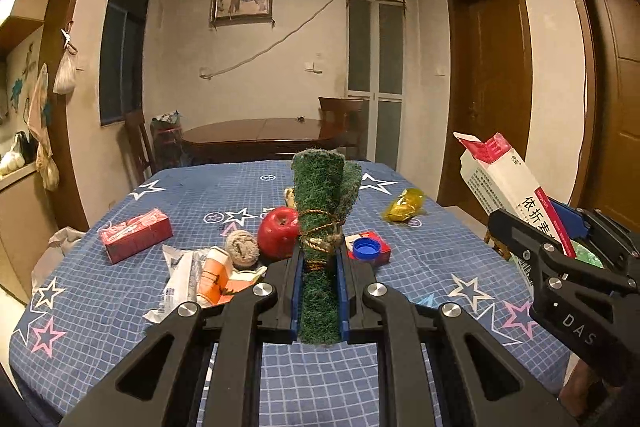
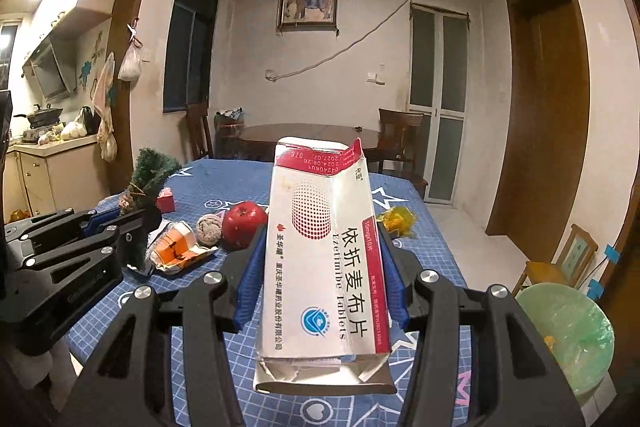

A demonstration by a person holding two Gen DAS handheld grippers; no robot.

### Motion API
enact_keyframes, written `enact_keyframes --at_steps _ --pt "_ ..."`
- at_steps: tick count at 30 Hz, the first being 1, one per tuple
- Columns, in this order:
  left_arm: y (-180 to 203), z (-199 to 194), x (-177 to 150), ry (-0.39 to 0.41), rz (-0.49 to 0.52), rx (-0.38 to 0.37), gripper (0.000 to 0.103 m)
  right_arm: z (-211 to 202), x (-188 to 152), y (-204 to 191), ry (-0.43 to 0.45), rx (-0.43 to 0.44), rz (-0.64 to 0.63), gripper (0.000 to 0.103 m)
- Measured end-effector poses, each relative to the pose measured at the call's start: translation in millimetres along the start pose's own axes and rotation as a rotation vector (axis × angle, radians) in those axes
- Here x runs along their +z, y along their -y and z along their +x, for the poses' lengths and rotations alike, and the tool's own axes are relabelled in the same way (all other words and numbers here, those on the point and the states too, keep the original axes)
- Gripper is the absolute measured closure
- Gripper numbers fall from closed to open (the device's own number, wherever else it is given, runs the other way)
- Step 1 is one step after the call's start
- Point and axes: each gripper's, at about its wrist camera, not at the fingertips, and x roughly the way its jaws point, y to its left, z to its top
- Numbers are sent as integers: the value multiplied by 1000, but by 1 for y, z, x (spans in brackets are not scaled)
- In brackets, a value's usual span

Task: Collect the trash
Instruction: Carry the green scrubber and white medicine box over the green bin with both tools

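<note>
My left gripper is shut on a rolled green scouring pad tied with gold string, held above the table; it also shows in the right wrist view. My right gripper is shut on an opened white and red medicine box, also seen at the right of the left wrist view. On the blue star tablecloth lie a red carton, a crumpled wrapper pile, a red apple, a blue cap on a red box and a yellow wrapper.
A bin lined with a green bag stands at the lower right beside the table. A small wooden chair stands behind it. A round wooden table with chairs stands farther back. A kitchen counter is at left.
</note>
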Motion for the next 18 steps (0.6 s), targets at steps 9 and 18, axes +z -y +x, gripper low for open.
enact_keyframes --at_steps 9,18 --pt "24 20 22 1 22 -67 88 -7 9 30 -9 -52 12 54" --pt "99 63 50 -67 60 -235 88 -20 21 99 -48 -178 29 54"
